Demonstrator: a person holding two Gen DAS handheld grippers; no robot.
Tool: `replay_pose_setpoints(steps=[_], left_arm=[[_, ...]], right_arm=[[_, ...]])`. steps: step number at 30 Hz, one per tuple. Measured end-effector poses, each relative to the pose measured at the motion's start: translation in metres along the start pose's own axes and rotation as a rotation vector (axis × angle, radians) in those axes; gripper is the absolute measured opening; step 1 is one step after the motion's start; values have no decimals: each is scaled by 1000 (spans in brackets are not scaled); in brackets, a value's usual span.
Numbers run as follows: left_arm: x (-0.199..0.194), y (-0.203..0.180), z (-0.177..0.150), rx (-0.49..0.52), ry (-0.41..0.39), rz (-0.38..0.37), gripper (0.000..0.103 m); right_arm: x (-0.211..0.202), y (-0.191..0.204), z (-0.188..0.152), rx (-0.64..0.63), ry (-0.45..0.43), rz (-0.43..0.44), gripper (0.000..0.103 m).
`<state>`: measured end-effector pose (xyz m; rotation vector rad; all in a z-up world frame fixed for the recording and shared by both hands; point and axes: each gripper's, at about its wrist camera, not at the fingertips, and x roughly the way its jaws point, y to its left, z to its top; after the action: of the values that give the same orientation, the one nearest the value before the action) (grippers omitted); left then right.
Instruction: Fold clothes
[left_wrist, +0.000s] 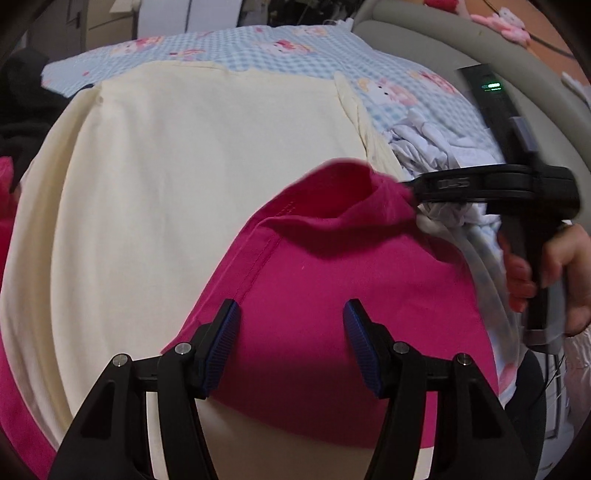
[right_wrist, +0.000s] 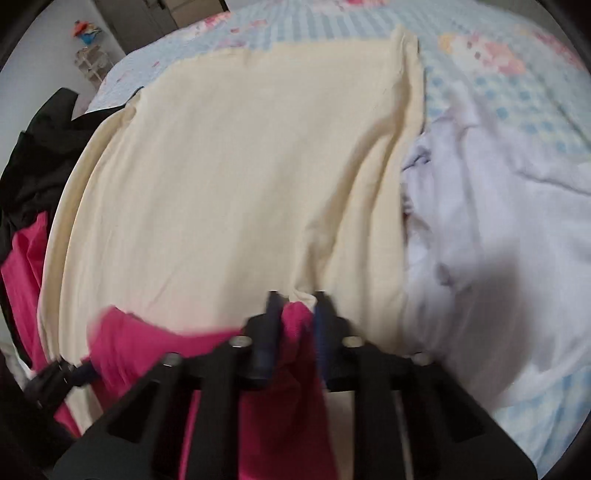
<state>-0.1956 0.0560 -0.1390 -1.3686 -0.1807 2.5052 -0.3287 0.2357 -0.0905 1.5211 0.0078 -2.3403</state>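
The right gripper (right_wrist: 295, 314) is clamped on a bunched corner of the magenta garment (left_wrist: 332, 295), lifting it off the cream garment (left_wrist: 184, 166) beneath. The left gripper (left_wrist: 291, 332) hovers above the magenta cloth with its blue pads (left_wrist: 221, 343) apart, gripping nothing. Both garments lie on a blue checked bedspread (left_wrist: 258, 44), beside crumpled white clothes (right_wrist: 498, 221) and black clothing (right_wrist: 40, 166).
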Motion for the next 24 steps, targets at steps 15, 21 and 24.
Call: replay_pose_setpoints(steps=[15, 21, 24], left_arm=[[22, -6, 68, -126, -35, -65, 61], [18, -63, 37, 185, 14, -198, 61], [48, -70, 69, 172, 27, -133, 61]], right_arm=[[-76, -92, -11, 234, -167, -22, 11], [-109, -101, -26, 267, -297, 135, 25], [-105, -77, -28, 178, -242, 147, 25]])
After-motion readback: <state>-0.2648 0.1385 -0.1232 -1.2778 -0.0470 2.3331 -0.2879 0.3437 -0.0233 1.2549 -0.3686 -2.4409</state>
